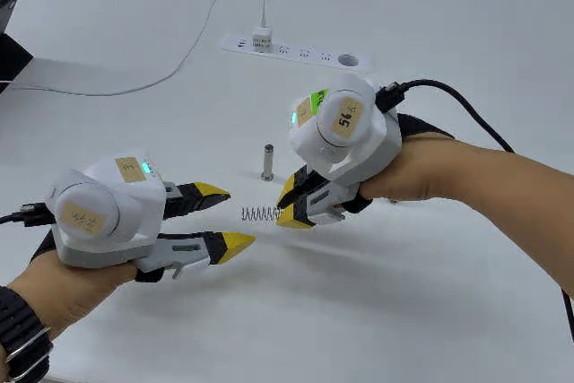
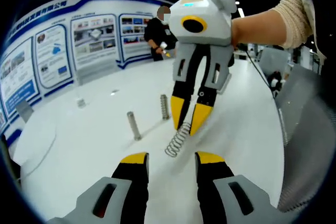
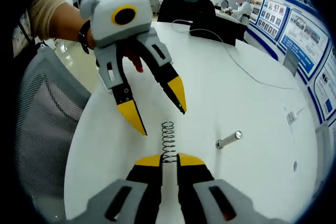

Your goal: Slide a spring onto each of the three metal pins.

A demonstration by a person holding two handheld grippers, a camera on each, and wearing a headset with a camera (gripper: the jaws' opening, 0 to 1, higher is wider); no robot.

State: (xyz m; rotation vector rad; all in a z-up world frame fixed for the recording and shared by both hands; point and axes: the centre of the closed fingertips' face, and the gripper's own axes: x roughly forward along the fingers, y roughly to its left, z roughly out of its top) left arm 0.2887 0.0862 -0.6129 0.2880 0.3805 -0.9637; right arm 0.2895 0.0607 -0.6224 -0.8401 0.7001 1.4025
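Near the middle of the white table (image 1: 430, 311), I am pinching one end of a spring (image 1: 260, 213) between the yellow tips of my right gripper (image 1: 291, 211), whose jaws are clamping the coil. The spring is sticking out sideways from those tips toward my left gripper (image 1: 224, 216), low over the table; whether its free end is touching the surface I cannot tell. I am holding my left gripper with its jaws spread apart and nothing between them, its yellow tips pointing toward the spring's free end and sitting close to it. Just behind the spring in the head view, one metal pin (image 1: 267, 162) is standing upright on the table, apart from both grippers. Through the left gripper view I am seeing two upright pins, the nearer pin (image 2: 134, 125) and the farther pin (image 2: 164, 107), both standing off to the left of the spring and both bare. Farther back, a white power strip (image 1: 296, 51) is lying flat with a plug in it, and a thin cable (image 1: 188, 53) is trailing away across the table.
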